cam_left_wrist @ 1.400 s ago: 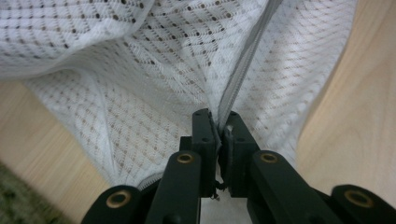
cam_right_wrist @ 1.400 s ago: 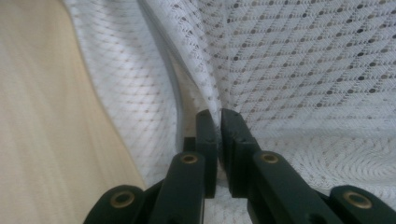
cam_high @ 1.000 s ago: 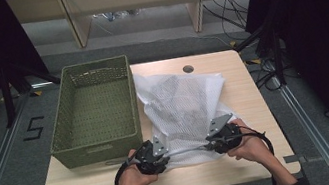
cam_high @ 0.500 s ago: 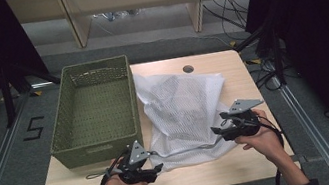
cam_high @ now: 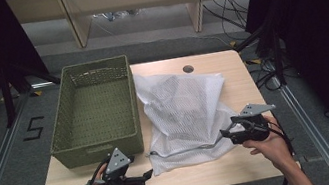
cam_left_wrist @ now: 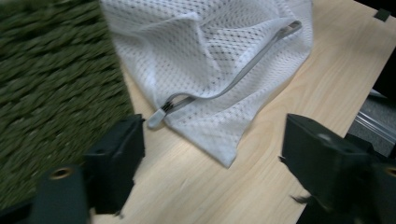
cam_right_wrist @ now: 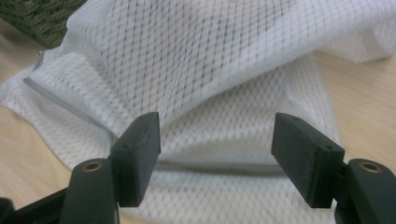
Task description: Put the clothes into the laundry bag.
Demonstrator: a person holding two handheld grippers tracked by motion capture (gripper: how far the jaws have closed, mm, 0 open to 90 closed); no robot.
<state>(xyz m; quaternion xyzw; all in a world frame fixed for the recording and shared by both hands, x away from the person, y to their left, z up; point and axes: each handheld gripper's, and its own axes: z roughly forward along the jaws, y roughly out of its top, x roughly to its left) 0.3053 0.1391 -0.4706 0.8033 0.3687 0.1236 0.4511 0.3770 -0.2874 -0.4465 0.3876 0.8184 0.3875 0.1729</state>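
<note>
A white mesh bag [cam_high: 183, 112] lies spread on the wooden table [cam_high: 232, 68], its grey zipper [cam_left_wrist: 233, 84] running along the near edge. My left gripper [cam_high: 147, 175] rests off the bag's near left corner; its jaws have just been opening and nothing is between them. In the left gripper view [cam_left_wrist: 215, 144] the zipper pull [cam_left_wrist: 156, 119] lies just ahead of the left jaw. My right gripper [cam_high: 225, 134] sits at the bag's near right edge, and its jaws have also just been opening. In the right gripper view [cam_right_wrist: 217, 135] the mesh [cam_right_wrist: 210, 70] lies beyond them, unpinched.
A green woven basket [cam_high: 94, 109] with nothing in it stands on the table's left half, right beside the bag. Its wall [cam_left_wrist: 46, 93] is close to my left gripper. Bare tabletop runs along the near edge [cam_high: 201, 172]. A round hole [cam_high: 188, 69] marks the table's far side.
Both grippers opened and let go of the bag's near edge. The left drew back toward the near left, the right moved out to the right. The bag stays on the table.
</note>
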